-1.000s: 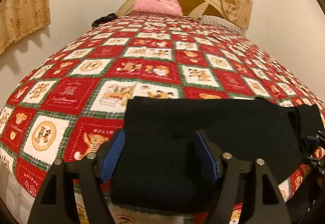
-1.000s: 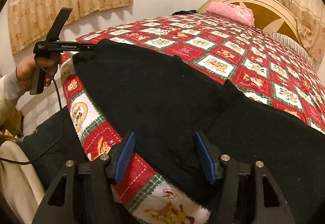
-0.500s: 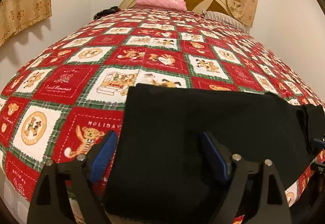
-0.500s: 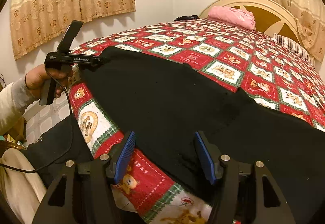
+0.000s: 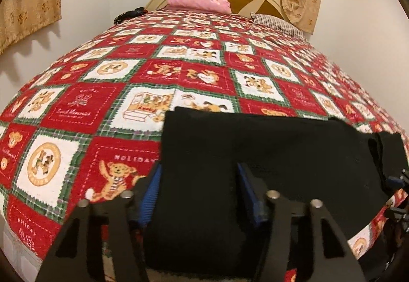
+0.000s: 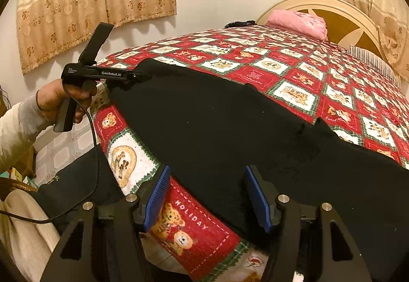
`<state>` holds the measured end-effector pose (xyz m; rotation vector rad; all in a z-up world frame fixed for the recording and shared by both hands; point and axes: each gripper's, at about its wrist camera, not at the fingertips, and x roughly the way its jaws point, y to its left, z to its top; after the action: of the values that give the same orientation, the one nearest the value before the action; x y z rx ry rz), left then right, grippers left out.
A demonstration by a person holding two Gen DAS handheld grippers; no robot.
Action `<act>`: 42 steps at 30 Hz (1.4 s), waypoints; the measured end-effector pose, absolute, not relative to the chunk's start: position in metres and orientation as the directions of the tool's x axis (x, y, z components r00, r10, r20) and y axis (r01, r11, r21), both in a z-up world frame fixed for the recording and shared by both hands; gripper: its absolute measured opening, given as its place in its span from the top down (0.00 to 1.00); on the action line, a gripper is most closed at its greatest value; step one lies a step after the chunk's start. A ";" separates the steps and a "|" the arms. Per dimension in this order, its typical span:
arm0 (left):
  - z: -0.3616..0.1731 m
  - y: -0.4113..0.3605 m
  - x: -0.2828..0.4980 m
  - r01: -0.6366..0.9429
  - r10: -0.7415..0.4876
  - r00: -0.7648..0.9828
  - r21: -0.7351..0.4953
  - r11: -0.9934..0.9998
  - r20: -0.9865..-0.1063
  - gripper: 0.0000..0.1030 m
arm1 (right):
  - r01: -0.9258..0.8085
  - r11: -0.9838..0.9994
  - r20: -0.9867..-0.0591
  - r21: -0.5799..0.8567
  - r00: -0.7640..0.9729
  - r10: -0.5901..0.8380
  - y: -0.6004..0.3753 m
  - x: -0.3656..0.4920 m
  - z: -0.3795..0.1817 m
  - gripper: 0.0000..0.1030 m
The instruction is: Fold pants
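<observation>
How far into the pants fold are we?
Early. Done: the black pants lie spread flat along the near edge of the bedspread; no fold is visible. In hand: the left gripper is open with one end of the pants between its fingers; the right gripper is open at the near hem. Left: close on the cloth, fold it over, then fold again.

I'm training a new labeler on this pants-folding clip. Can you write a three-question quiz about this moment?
1. True or false: the left claw is shut.
2. What lies at the headboard? A) folded pink cloth B) blue towel C) grey hat
3. Fill in: the flat black fabric pants lie on a red, white and green ____.

Key: 1 false, both the left claw and the right claw stand open with fabric between the fingers; 2 A; 3 patchwork bedspread.
</observation>
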<state>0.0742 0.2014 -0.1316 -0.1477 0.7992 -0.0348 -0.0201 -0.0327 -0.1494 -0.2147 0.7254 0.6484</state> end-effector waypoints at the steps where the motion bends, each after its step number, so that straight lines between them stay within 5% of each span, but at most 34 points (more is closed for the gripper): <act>1: -0.130 0.204 0.073 -0.028 -0.095 0.697 -0.159 0.987 -0.711 0.53 | -0.618 0.785 -0.675 0.033 0.566 0.474 -0.031 -0.020 -0.149 0.40; 6: -0.127 0.197 0.069 -0.032 -0.076 0.702 -0.138 0.990 -0.709 0.55 | -0.619 0.785 -0.672 0.030 0.569 0.474 -0.028 -0.019 -0.147 0.40; 12: -0.139 0.211 0.079 -0.046 -0.131 0.714 -0.233 0.971 -0.688 0.39 | -0.621 0.783 -0.669 0.026 0.572 0.475 -0.025 -0.020 -0.145 0.40; 14: -0.137 0.207 0.078 -0.038 -0.126 0.712 -0.217 0.975 -0.691 0.46 | -0.621 0.784 -0.666 0.028 0.573 0.478 -0.025 -0.020 -0.144 0.40; 16: -0.132 0.207 0.074 -0.023 -0.143 0.713 -0.226 0.974 -0.686 0.66 | -0.619 0.785 -0.663 0.028 0.576 0.478 -0.026 -0.021 -0.144 0.40; 19: -0.124 0.208 0.066 -0.011 -0.172 0.724 -0.261 0.965 -0.668 0.73 | -0.615 0.788 -0.658 0.034 0.579 0.481 -0.028 -0.022 -0.144 0.40; 25: -0.109 0.215 0.054 0.011 -0.294 0.758 -0.439 0.898 -0.582 0.75 | -0.601 0.798 -0.661 0.040 0.583 0.472 -0.032 -0.020 -0.148 0.40; 42: -0.002 0.123 0.051 0.328 -0.524 0.769 -0.478 0.815 -0.366 0.75 | -0.569 0.823 -0.541 0.013 0.688 0.484 -0.077 -0.041 -0.088 0.40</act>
<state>0.0506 0.1231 -0.0019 -0.4051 0.5107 -0.4757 -0.0414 -0.0769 -0.0884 -0.1607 0.5578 0.5917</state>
